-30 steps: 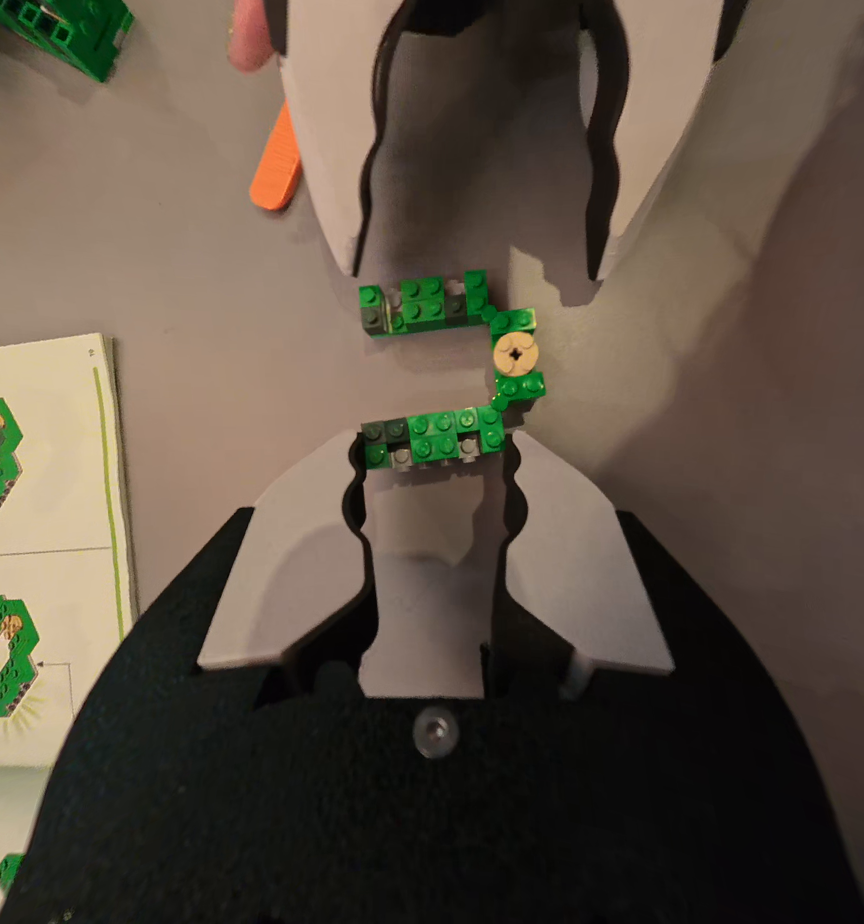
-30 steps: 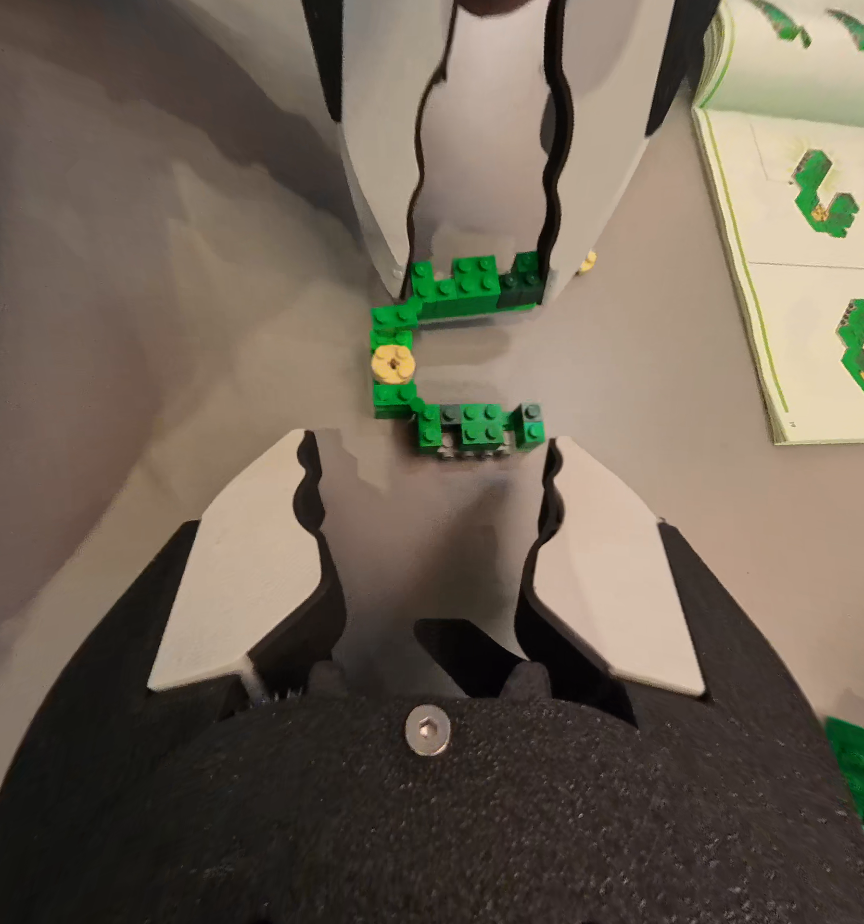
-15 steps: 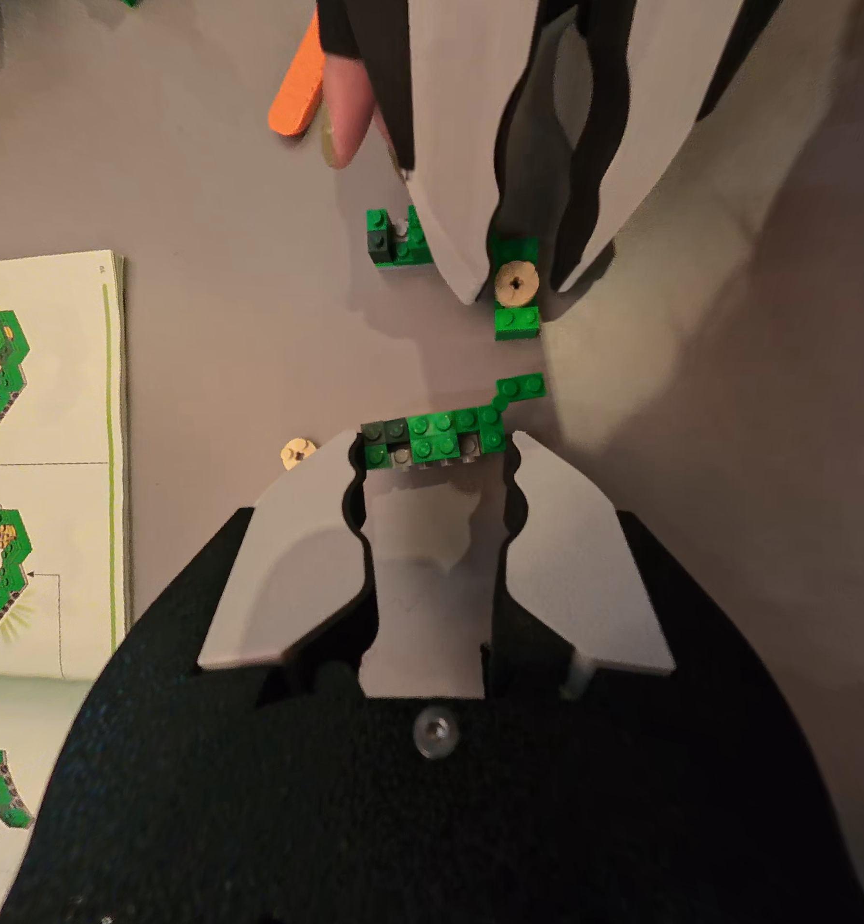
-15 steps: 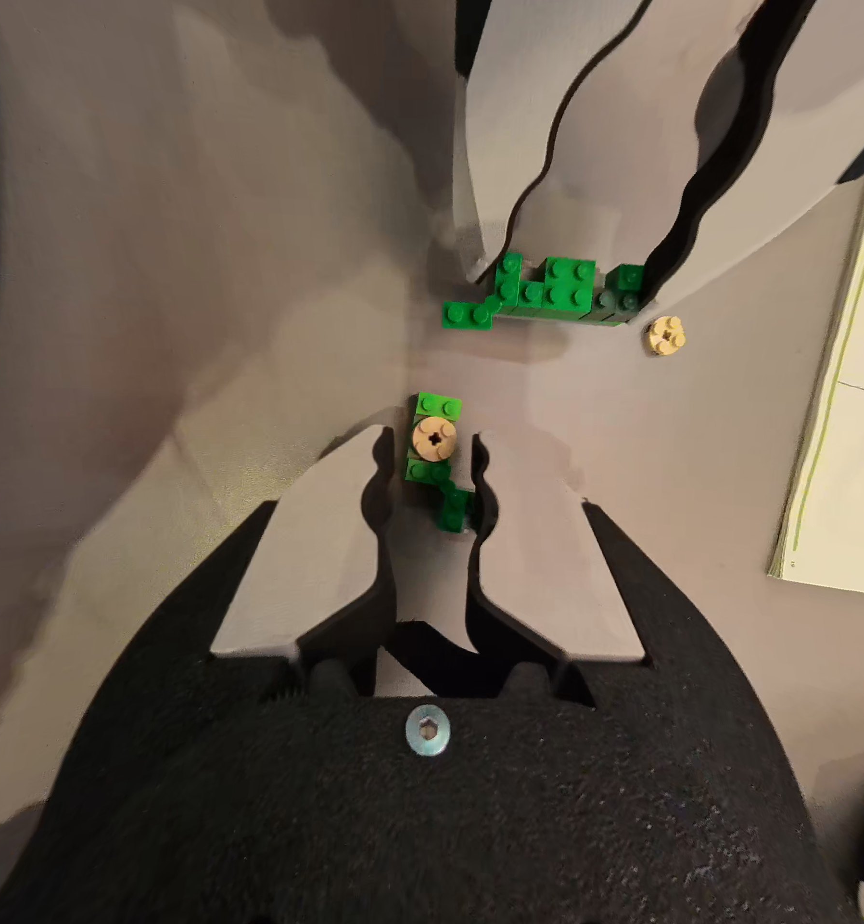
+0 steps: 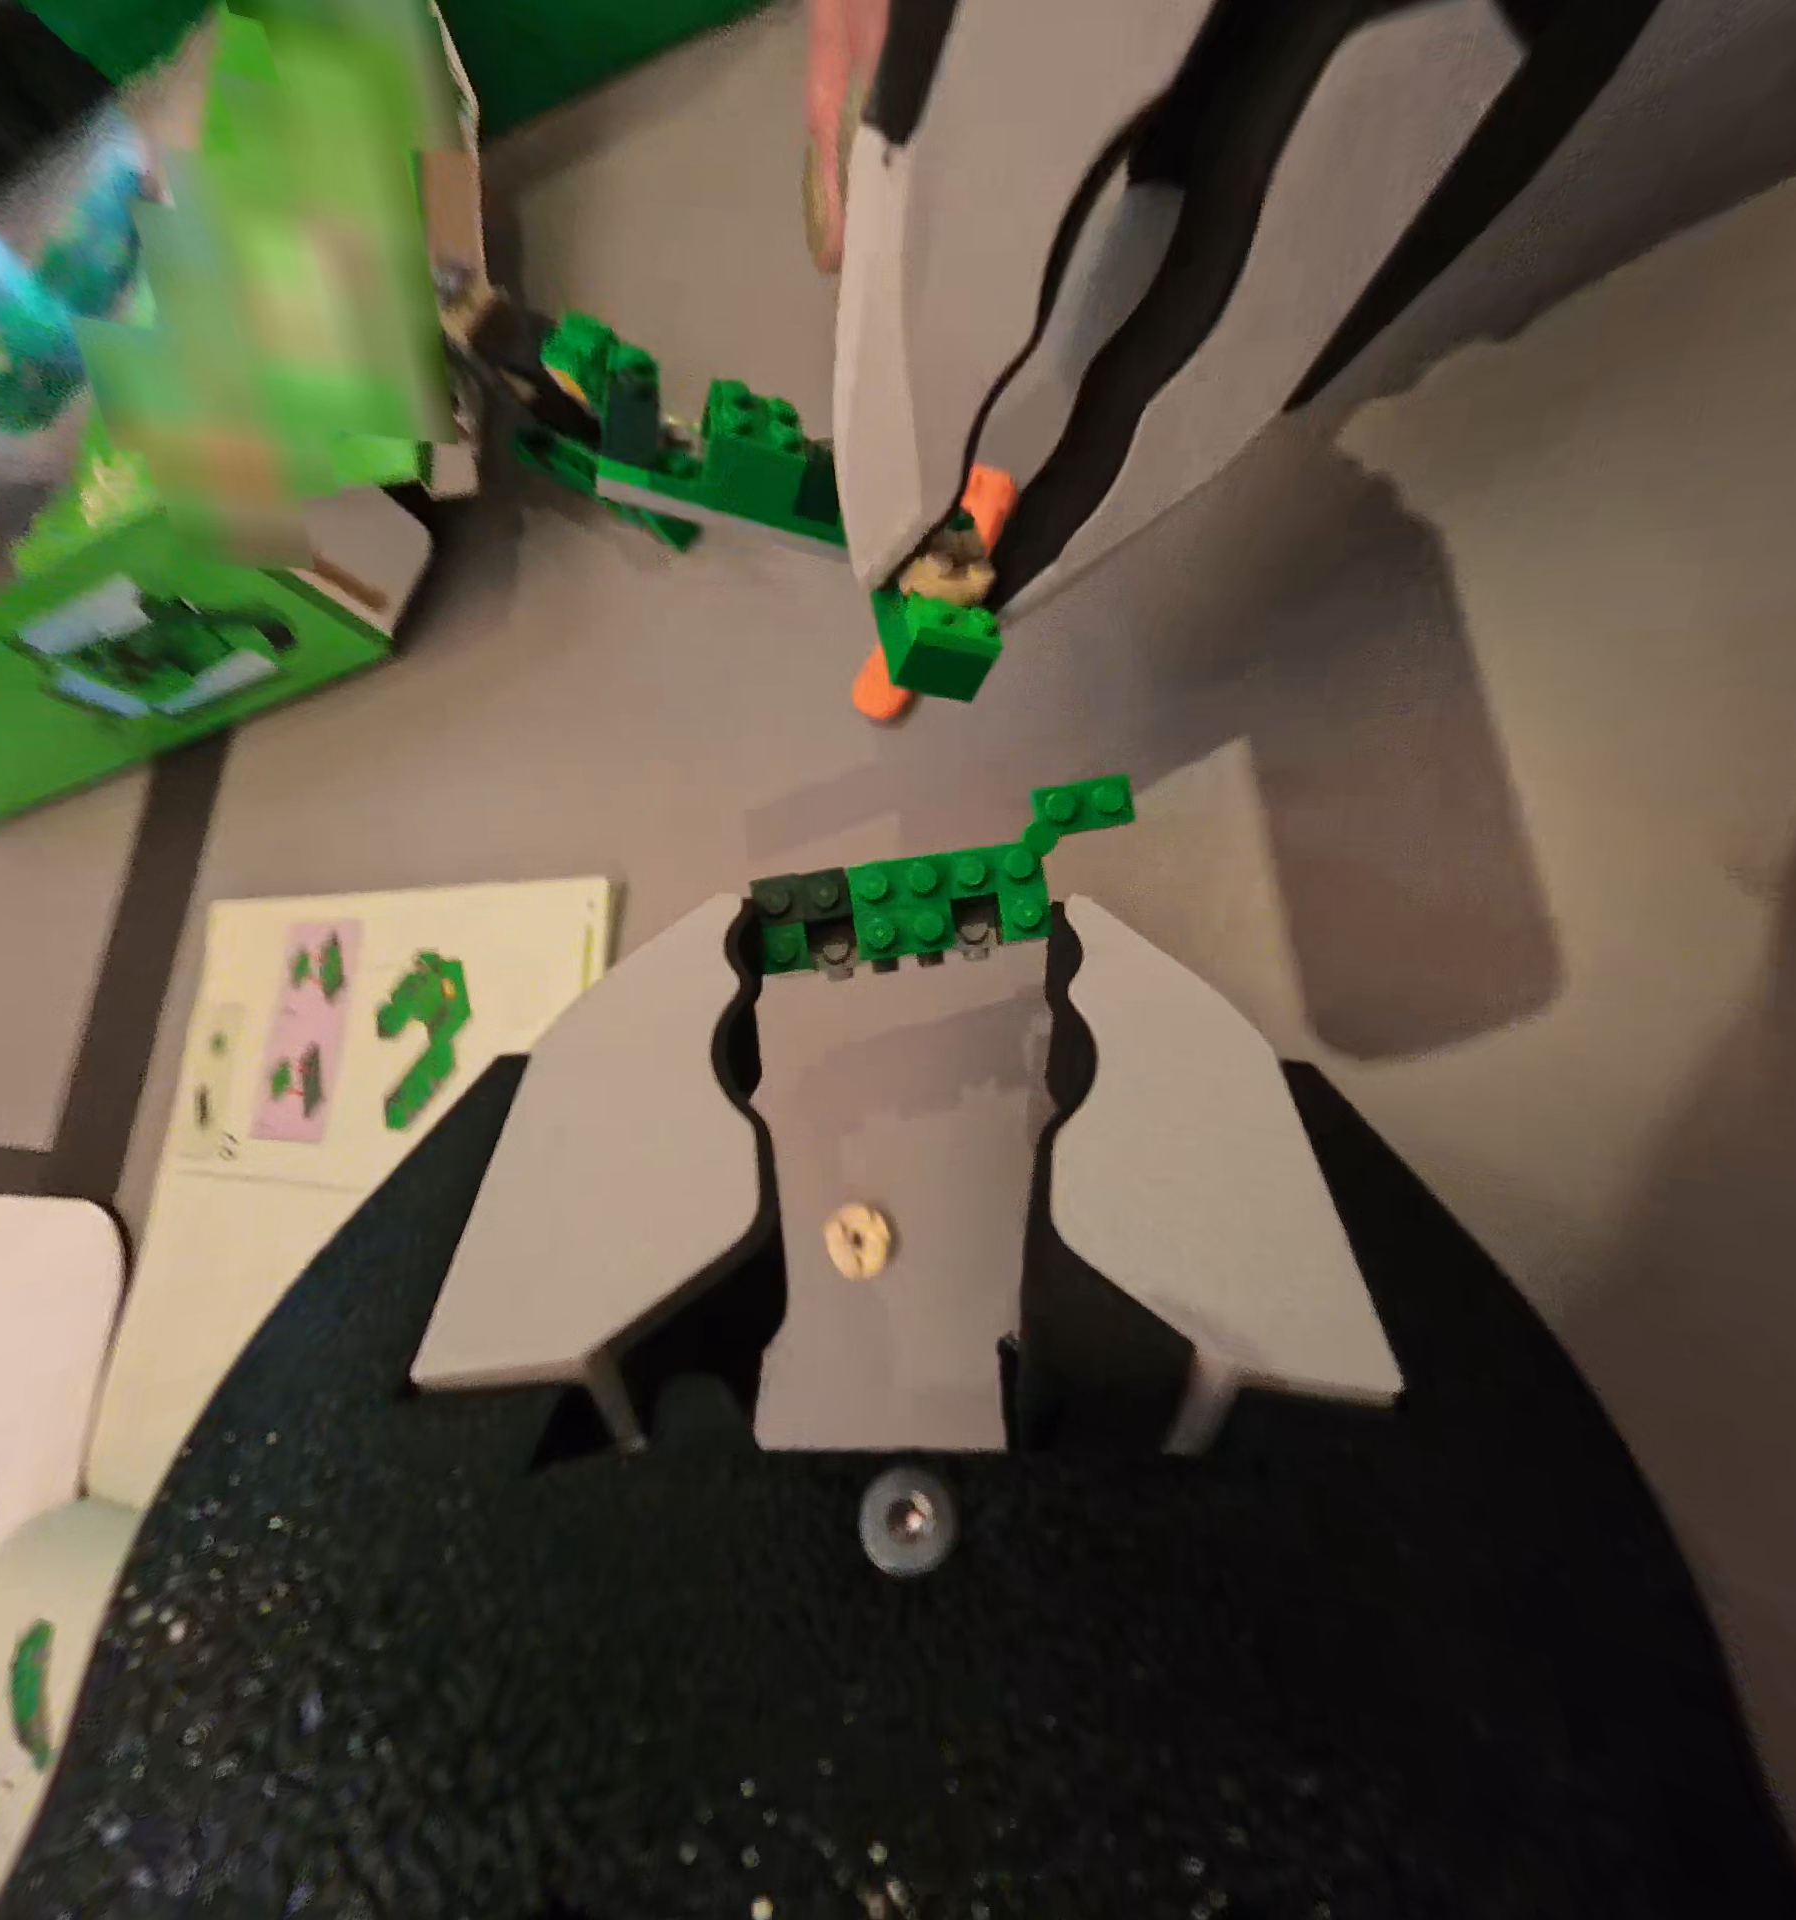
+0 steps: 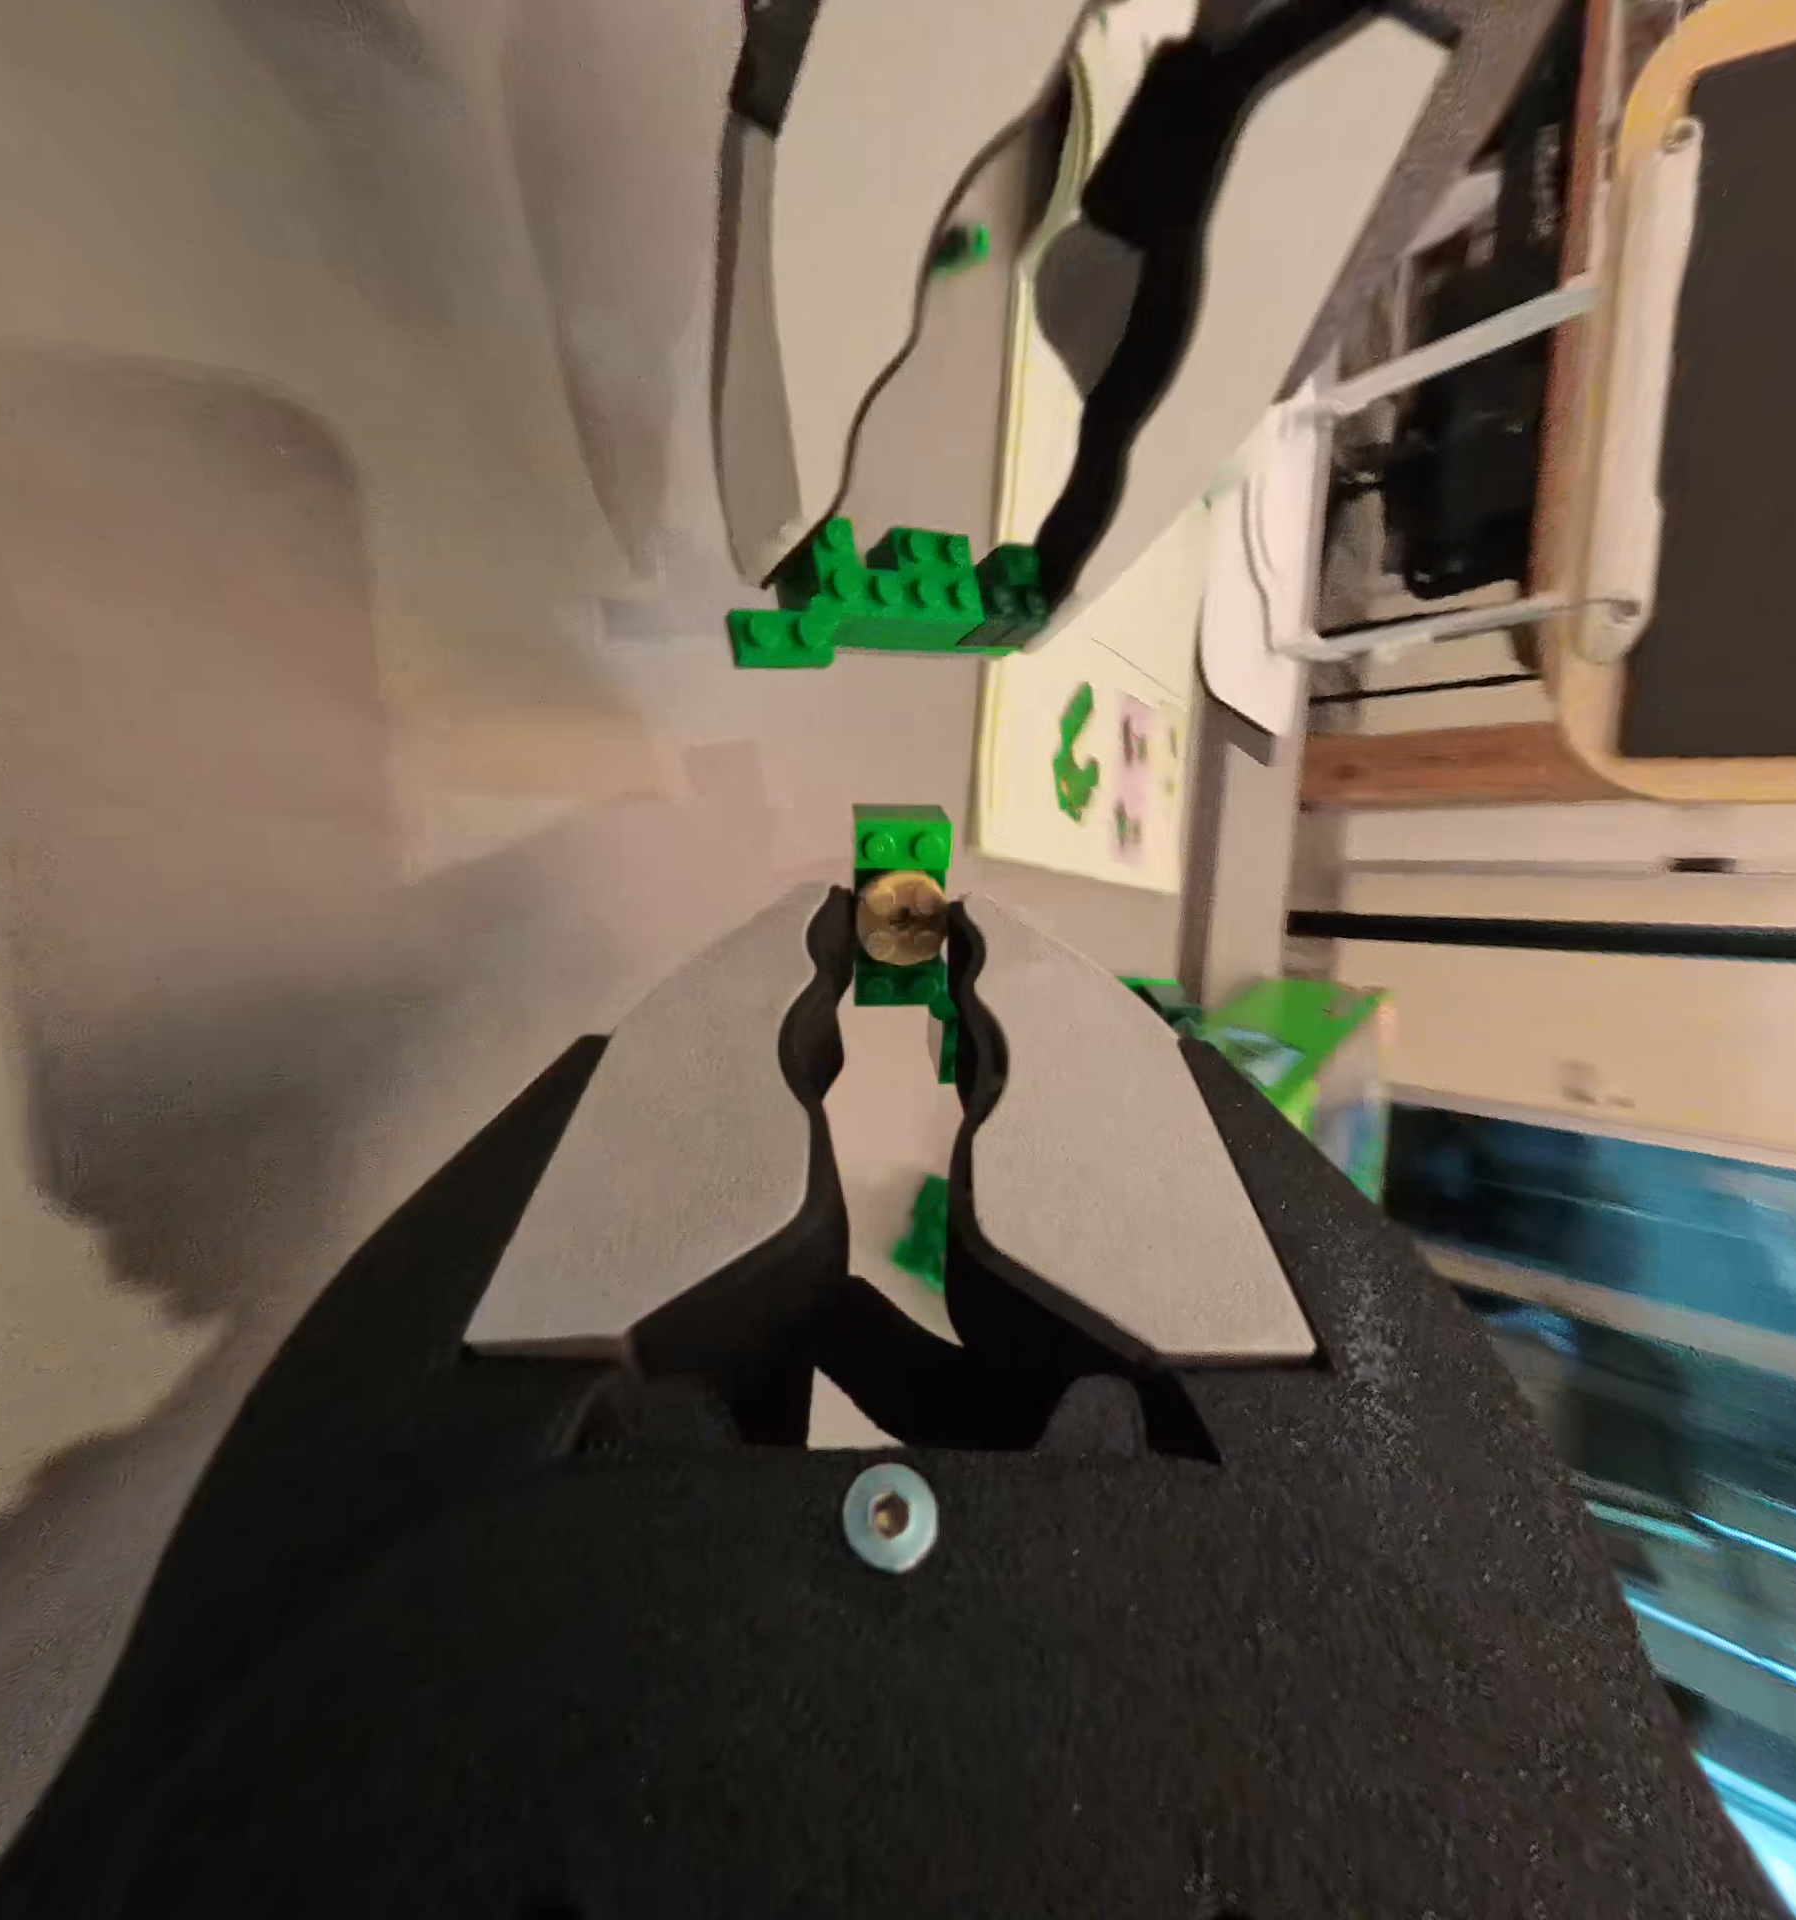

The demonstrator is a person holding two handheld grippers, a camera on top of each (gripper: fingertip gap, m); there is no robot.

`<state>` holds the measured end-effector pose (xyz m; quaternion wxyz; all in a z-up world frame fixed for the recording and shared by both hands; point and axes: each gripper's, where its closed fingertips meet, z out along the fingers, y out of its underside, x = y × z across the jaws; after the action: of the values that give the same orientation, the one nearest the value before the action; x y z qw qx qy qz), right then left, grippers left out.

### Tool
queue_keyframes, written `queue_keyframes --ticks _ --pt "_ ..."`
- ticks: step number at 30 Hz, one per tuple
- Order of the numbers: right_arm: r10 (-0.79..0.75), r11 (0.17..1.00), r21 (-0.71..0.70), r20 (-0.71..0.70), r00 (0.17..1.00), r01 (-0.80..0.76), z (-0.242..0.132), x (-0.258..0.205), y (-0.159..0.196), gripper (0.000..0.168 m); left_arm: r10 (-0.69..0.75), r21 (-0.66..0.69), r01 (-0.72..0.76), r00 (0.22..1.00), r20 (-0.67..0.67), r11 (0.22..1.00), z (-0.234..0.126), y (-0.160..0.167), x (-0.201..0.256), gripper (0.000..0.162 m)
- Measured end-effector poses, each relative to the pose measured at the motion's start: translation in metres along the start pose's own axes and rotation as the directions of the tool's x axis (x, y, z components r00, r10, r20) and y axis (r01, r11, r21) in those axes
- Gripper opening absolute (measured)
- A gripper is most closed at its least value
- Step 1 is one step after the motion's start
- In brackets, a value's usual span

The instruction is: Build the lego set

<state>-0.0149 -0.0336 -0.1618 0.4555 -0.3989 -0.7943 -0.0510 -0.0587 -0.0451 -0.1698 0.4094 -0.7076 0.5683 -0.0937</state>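
My left gripper [image 5: 899, 925] is shut on a green Lego segment [image 5: 915, 894] with dark green bricks at its left end and a thin plate sticking out at its right. It is held above the grey table [image 5: 1237, 644]. My right gripper [image 6: 896, 914] is shut on a short green piece [image 6: 902, 836] that carries a tan round plate [image 6: 899, 914]. In the left wrist view the right gripper [image 5: 951, 566] hangs tilted a little beyond the segment. In the right wrist view the left gripper [image 6: 904, 587] holds its segment [image 6: 894, 603] just beyond my piece. The two pieces are apart.
A loose tan round plate [image 5: 861, 1236] lies on the table under the left gripper. An instruction booklet [image 5: 354, 1039] lies at left, a green box [image 5: 146, 644] behind it. A larger green Lego build [image 5: 707, 447] and an orange brick separator [image 5: 883, 691] lie farther back.
The S-shaped build has come apart into two pieces. The right gripper closed on the piece with the tan round plate. Both grippers have lifted their pieces off the table and tilted.
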Motion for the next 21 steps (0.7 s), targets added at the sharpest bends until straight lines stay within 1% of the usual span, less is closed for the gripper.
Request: queue_keyframes --ticks 2,4,5,7,10,11,13,15,17,21 --pt "-0.071 0.997 -0.045 -0.055 0.996 0.068 -0.002 -0.002 0.011 0.017 0.026 0.021 -0.026 1.000 0.004 0.999 0.009 -0.010 -0.001 0.052" --pt "-0.106 0.993 -0.066 -0.053 0.993 0.103 -0.004 -0.010 0.019 0.017 0.028 0.019 -0.027 0.999 -0.032 0.999 0.018 -0.015 0.003 0.052" --pt "-0.100 0.993 -0.071 -0.028 0.995 0.098 -0.004 -0.016 0.022 0.017 0.020 0.016 -0.019 0.999 -0.048 1.000 0.021 -0.016 0.004 0.052" --pt "-0.026 0.997 -0.070 0.035 0.999 0.029 -0.007 -0.026 0.028 0.016 -0.005 0.009 0.006 0.997 -0.081 1.000 0.024 -0.017 0.008 0.052" --pt "0.138 0.990 -0.048 0.203 0.969 -0.131 -0.018 -0.045 0.026 0.017 -0.049 -0.014 0.047 0.990 -0.135 0.999 0.025 -0.014 0.015 0.052" --pt "0.187 0.982 -0.039 0.262 0.947 -0.183 -0.022 -0.052 0.023 0.017 -0.062 -0.022 0.059 0.986 -0.154 0.998 0.025 -0.013 0.019 0.052" --pt "0.274 0.960 -0.059 0.413 0.869 -0.275 -0.030 -0.071 0.017 0.017 -0.088 -0.043 0.081 0.977 -0.196 0.996 0.025 -0.010 0.027 0.052" --pt "0.322 0.942 -0.086 0.493 0.808 -0.324 -0.032 -0.084 0.015 0.017 -0.121 -0.093 0.101 0.961 -0.247 0.991 0.026 -0.004 0.037 0.052" --pt "0.347 0.934 -0.121 0.527 0.776 -0.336 -0.030 -0.091 0.017 0.017 -0.164 -0.165 0.120 0.943 -0.290 0.979 0.026 0.005 0.045 0.052" --pt "0.355 0.933 -0.147 0.533 0.768 -0.330 -0.025 -0.097 0.018 0.017 -0.251 -0.294 0.152 0.908 -0.336 0.944 0.026 0.025 0.055 0.052"
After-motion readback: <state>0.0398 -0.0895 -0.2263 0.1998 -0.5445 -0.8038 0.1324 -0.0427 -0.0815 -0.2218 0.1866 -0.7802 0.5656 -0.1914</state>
